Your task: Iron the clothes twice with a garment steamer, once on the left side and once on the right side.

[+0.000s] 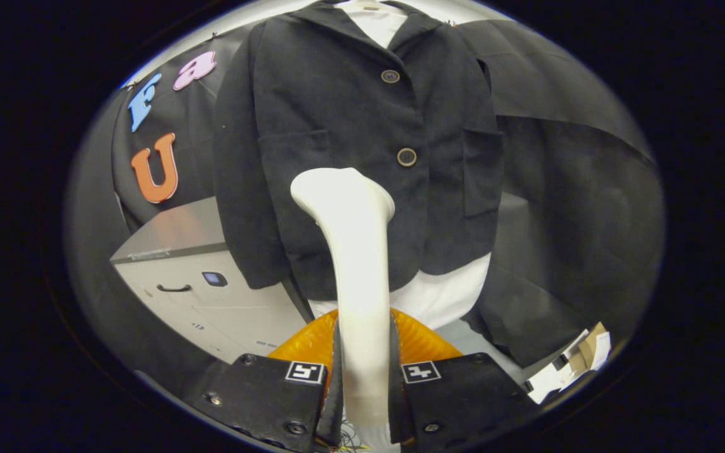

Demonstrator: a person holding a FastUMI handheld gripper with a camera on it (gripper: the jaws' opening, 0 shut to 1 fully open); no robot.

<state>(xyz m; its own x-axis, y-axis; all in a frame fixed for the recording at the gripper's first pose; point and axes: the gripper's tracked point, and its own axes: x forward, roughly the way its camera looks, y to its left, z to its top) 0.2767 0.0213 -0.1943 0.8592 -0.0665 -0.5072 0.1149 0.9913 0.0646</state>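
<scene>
The garment steamer (355, 251), a white wand with a flared head, runs up from between the fingers, and its head sits at the lower front of the black jacket (362, 126), just below the lower button (406, 156) and a little to the side of the button line. The gripper (364, 377) is clamped on the wand's handle, both fingers pressing its sides, so the hold looks firm. Whether the head touches the cloth or hovers just off it cannot be told from here.

The jacket hangs upright against the booth wall, over a white shirt (450, 292) whose hem shows beneath it; an upper button (390, 76) sits near the collar.

The step in hand appears to be a pass along one front panel. To do it well, the head should stay flat to the fabric and travel in one straight, steady line along that panel, clear of the buttons and the pocket edge, without pushing the hanging jacket sideways. The other panel would then get its own pass.

An orange object (419, 343) lies just behind the fingers, and a grey cabinet (199, 296) stands beside the jacket.
</scene>
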